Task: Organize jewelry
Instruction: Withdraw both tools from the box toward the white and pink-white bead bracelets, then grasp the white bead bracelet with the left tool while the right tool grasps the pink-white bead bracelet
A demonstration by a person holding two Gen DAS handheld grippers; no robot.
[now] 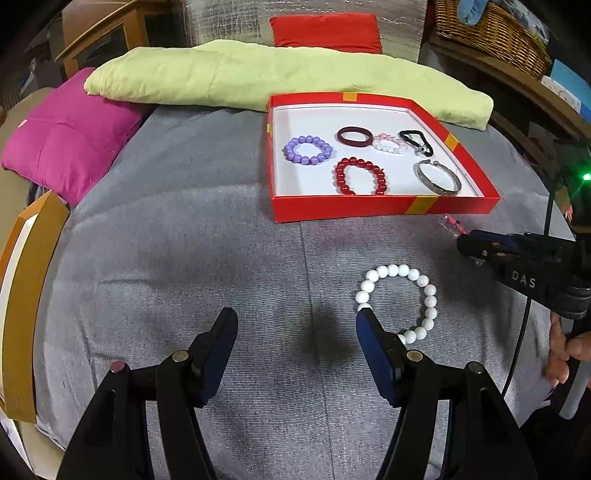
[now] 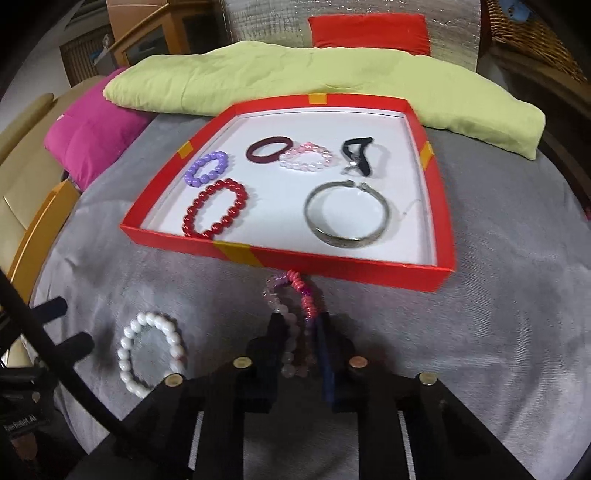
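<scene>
A red box [image 1: 332,211] [image 2: 369,264] with a white floor lies on the grey cloth. In it lie a purple bead bracelet [image 1: 308,150], a red bead bracelet [image 1: 361,181], a maroon band [image 1: 354,136], a pale pink bracelet [image 1: 389,143], a black band [image 1: 415,142] and a silver bangle [image 1: 439,178] [image 2: 347,213]. My right gripper [image 2: 297,321] [image 1: 461,243] is shut on a pink bead bracelet [image 2: 291,295] just in front of the box's near wall. A white bead bracelet [image 1: 399,301] [image 2: 151,354] lies on the cloth. My left gripper [image 1: 297,319] is open and empty beside it.
A light green quilt [image 1: 258,74] lies behind the box, with a magenta cushion [image 1: 70,136] at left and a red cushion [image 1: 325,31] at the back. A wooden frame [image 1: 26,295] borders the left edge. A wicker basket [image 1: 495,33] stands at the right.
</scene>
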